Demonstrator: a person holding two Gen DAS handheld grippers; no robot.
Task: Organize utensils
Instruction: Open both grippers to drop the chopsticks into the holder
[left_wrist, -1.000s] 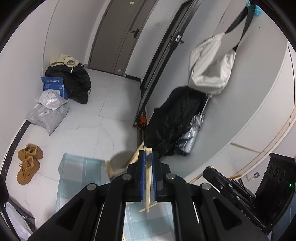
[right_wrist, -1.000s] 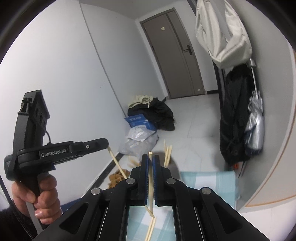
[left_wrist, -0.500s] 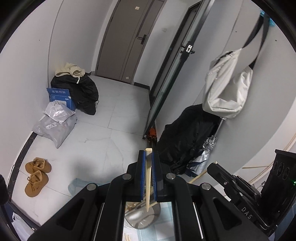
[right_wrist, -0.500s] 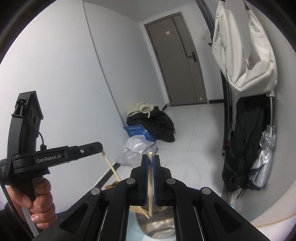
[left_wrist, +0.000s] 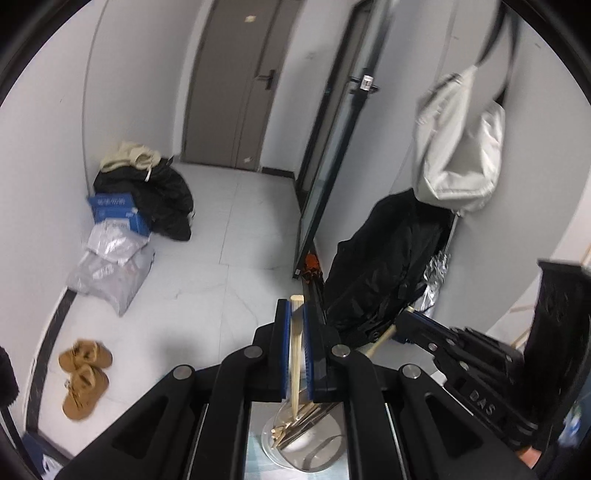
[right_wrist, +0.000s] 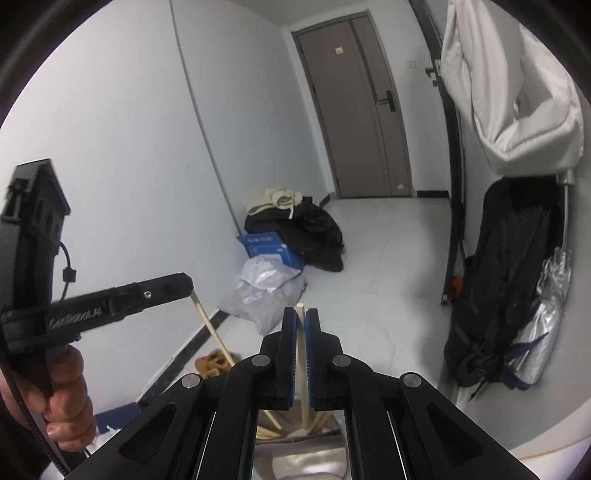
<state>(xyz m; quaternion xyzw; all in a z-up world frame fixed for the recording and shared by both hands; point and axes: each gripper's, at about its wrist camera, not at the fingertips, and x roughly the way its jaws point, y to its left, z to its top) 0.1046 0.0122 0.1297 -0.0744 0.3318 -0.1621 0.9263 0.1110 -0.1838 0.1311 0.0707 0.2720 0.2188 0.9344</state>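
Observation:
My left gripper (left_wrist: 294, 314) is shut on a pale wooden chopstick (left_wrist: 295, 354) that hangs down into a shiny metal cup (left_wrist: 306, 448) holding several more chopsticks. The right gripper (left_wrist: 400, 325) enters that view from the right with its own chopstick (left_wrist: 380, 341). In the right wrist view my right gripper (right_wrist: 301, 314) is shut on a chopstick (right_wrist: 303, 365) whose lower end reaches the metal cup (right_wrist: 295, 454). The left gripper (right_wrist: 186, 286), held by a hand (right_wrist: 62, 391), stands at the left with its chopstick (right_wrist: 214, 332) slanting down toward the cup.
Beyond is a tiled floor (left_wrist: 229, 266) with brown shoes (left_wrist: 83, 376), grey parcel bags (left_wrist: 110, 266), a blue box (left_wrist: 114, 210) and dark clothes by the wall. A black coat (left_wrist: 384, 266) and white bag (left_wrist: 458, 147) hang at the right beside a grey door (left_wrist: 236, 81).
Both grippers have moved over the metal cup, each keeping its chopstick. The cup has slid from ahead of the fingers to directly beneath them, and the checked cloth has dropped out of sight.

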